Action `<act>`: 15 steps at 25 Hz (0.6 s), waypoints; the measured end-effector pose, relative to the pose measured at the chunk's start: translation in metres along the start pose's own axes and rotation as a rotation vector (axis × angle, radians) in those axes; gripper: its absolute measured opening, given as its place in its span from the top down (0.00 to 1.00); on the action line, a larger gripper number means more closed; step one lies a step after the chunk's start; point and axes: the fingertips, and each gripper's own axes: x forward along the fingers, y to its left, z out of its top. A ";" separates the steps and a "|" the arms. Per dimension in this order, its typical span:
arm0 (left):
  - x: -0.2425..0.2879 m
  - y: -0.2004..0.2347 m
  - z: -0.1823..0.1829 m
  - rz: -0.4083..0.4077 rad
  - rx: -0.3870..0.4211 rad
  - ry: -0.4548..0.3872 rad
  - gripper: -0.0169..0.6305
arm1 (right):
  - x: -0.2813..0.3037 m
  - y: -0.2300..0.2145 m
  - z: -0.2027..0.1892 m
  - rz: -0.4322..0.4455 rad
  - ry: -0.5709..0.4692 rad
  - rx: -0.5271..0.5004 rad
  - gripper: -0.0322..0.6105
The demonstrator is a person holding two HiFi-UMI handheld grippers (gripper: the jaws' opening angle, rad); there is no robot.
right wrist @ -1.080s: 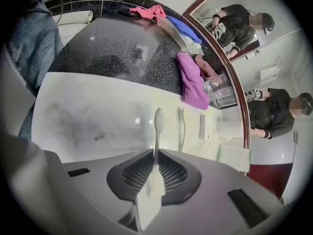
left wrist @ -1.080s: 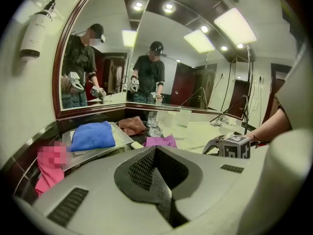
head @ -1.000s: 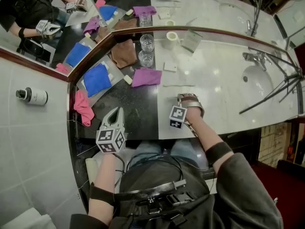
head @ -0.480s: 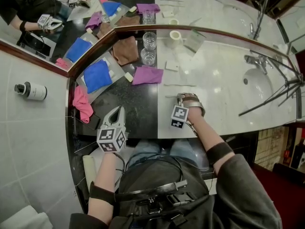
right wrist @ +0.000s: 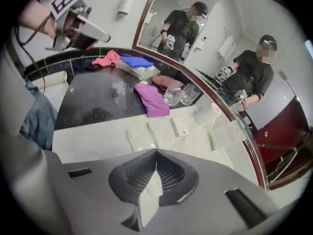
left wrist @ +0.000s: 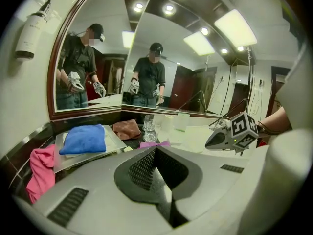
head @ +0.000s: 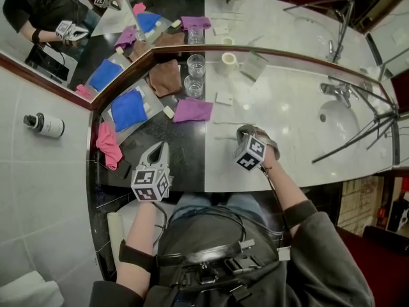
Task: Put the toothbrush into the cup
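My right gripper (right wrist: 155, 155) has just snapped its jaws together. It has also rolled and lifted a bit off the white counter (head: 294, 146). Looking along the jaws, I see them pressed tight with no toothbrush caught between them, so I think the grab is not done yet. The toothbrush (right wrist: 152, 136) lies flat just past the jaw tips. A second toothbrush (right wrist: 129, 139) lies beside it, and neither has moved. My left gripper (left wrist: 156, 151) is pinched tight on nothing, well apart over the dark end of the counter.

The white cup (head: 229, 59) stands far back, close to the mirror (head: 268, 18). Two glasses (head: 194, 85) stand to its left, and a small flat card (head: 223, 98) lies on the way. The sink (head: 339, 117) is off to the right. The way up and over looks open, but there is little room behind the cup.
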 end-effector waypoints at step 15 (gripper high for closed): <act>0.035 -0.059 0.040 -0.024 0.033 -0.030 0.97 | -0.084 -0.092 -0.005 0.095 -0.389 0.540 0.92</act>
